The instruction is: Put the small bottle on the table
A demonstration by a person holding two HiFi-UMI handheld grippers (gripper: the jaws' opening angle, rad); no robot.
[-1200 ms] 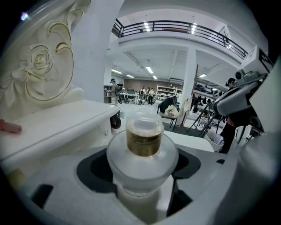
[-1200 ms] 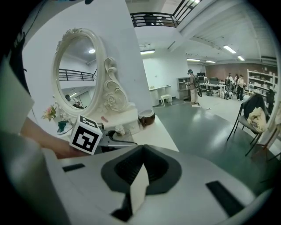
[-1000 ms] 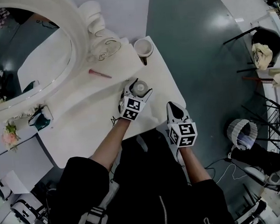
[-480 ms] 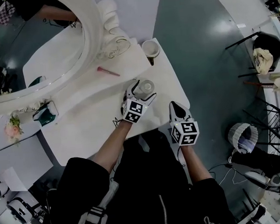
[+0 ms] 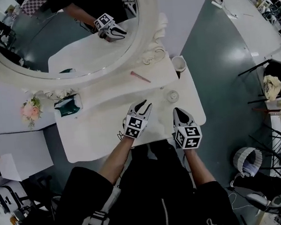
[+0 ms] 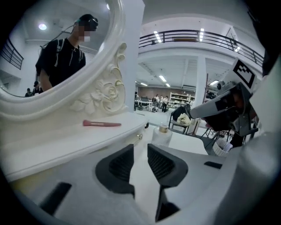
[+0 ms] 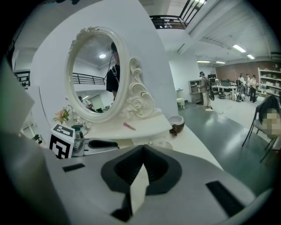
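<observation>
The small clear bottle (image 5: 172,96) with a pale cap stands upright on the white dressing table (image 5: 99,135), free of both grippers. In the left gripper view the bottle (image 6: 161,135) is just beyond the jaws. My left gripper (image 5: 144,105) is a short way to the bottle's left and nearer me. Its jaws have just been closing and stand a little apart with nothing between them (image 6: 139,159). My right gripper (image 5: 178,110) sits below the bottle near the table's front edge, its tips meeting (image 7: 142,151). Only the bottle's top (image 7: 160,143) shows behind them.
A big oval mirror (image 5: 66,38) in an ornate white frame stands at the back on a raised shelf with a pink brush (image 5: 140,76). A small cup (image 5: 179,63) is at the far right corner. A green object (image 5: 67,105) and flowers (image 5: 31,110) are left.
The left gripper, earlier round the bottle, has let go and drawn back toward me. The bottle stays standing on the table. The right gripper has also pulled back.
</observation>
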